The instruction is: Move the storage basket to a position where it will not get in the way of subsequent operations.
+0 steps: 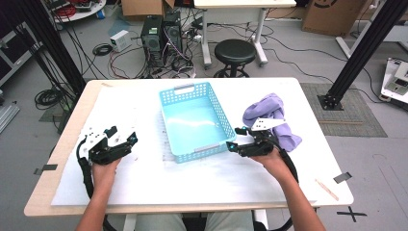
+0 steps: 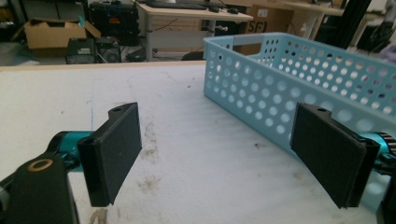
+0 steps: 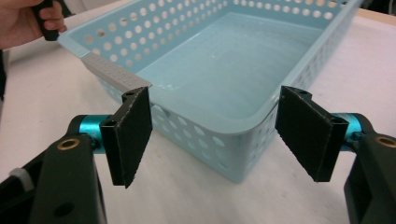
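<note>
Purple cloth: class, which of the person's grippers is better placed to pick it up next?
The right gripper. It sits just in front of the purple cloth, fingers open, while the left gripper is across the blue basket, far from it.

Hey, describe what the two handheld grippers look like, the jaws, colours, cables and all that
Both the left gripper and right gripper are black, with flat rectangular black pads on teal cylindrical mounts. A thick black cable trails from each. The right one carries a grey three-cornered plate.

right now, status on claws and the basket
Both claws open: left claw, right claw at the blue basket near corner. Basket empty. Purple cloth right of it.
</note>
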A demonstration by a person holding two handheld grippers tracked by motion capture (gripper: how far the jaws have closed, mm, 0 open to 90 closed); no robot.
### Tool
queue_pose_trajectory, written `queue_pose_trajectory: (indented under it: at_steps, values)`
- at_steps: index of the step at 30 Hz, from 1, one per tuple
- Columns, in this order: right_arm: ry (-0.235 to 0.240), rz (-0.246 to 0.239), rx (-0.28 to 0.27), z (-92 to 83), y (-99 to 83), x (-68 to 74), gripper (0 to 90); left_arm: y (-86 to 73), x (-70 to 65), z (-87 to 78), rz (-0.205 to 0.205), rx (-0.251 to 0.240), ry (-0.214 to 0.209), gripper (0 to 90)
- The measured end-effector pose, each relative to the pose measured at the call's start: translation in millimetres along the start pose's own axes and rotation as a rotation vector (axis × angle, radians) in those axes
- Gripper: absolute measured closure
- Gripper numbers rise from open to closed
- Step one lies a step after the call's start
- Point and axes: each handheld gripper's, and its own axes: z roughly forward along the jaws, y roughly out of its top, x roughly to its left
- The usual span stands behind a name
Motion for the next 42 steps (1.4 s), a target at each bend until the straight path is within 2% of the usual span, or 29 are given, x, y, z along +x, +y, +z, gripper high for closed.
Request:
queue_pose_trajectory:
  at_steps: [4,8,10,15,20,25,30,34,39,42]
  values:
    - [0.019,-0.016,0.003,8.1,2.4,8.2,27.6,9.8,-4.5,-0.7,0.027,-0.001,0.004,16.5]
    - [0.034,-0.019,-0.003,13.8,3.2,12.6,27.7,18.9,-10.5,3.3,0.060,0.016,-0.017,16.5]
    - [0.042,-0.022,-0.001,16.3,4.1,15.1,27.7,22.0,-12.7,5.8,0.062,0.025,-0.023,16.5]
    - [0.070,-0.040,-0.001,24.6,7.1,22.1,28.9,28.1,-16.5,15.2,0.024,0.045,-0.064,18.5]
    - [0.088,-0.046,-0.004,30.2,8.6,26.6,29.2,33.5,-20.8,22.9,0.041,0.071,-0.081,19.9]
    - [0.129,-0.059,-0.004,38.9,11.6,33.3,32.7,40.6,-28.9,35.4,0.072,0.105,-0.102,20.1]
    - [0.148,-0.063,0.002,48.6,16.8,39.5,31.9,44.1,-34.3,49.7,0.095,0.153,-0.096,20.1]
    - [0.139,-0.061,-0.006,48.0,18.1,39.5,30.5,41.0,-32.5,60.0,0.101,0.190,-0.065,22.4]
    - [0.076,-0.029,-0.029,35.8,17.0,31.1,22.9,35.6,-30.6,69.6,0.088,0.228,-0.049,22.5]
    - [0.036,-0.012,-0.045,27.7,15.4,24.4,21.5,34.4,-31.5,73.8,0.098,0.245,-0.042,26.9]
